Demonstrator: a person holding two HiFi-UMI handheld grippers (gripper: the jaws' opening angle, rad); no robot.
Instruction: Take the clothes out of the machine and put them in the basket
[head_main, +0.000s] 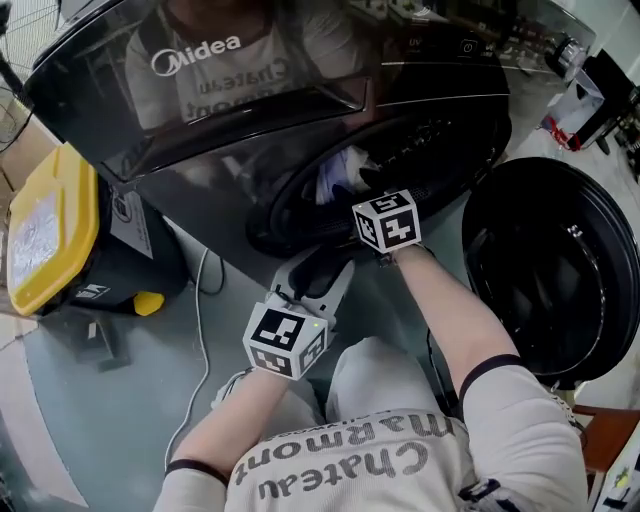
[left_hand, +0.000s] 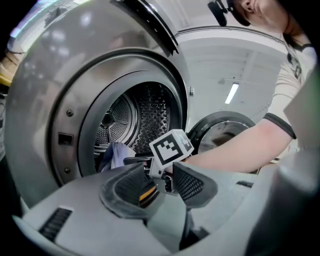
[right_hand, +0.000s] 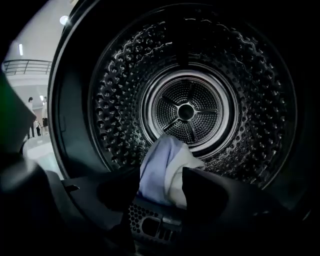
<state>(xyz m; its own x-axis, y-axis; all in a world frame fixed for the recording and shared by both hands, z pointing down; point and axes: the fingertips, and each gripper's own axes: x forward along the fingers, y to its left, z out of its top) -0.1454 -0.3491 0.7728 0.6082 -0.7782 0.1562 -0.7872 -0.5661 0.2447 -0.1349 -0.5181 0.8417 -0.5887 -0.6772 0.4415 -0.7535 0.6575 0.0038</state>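
Reaching into the drum (right_hand: 250, 90) for the pale blue-and-white cloth (right_hand: 162, 170)
Right tool (right_hand: 160, 192) stands spread at the drum's mouth; the cloth lies heaped on the drum floor near its front rim, showing between the jaws but seemingly not yet pinched. Left tool (left_hand: 160, 187) hangs spread and empty outside the opening, nearer the person. To do this well, I judge, push the right tool deeper so both jaws straddle a thick fold, close firmly, then lift the cloth clear of the front rim so nothing drags
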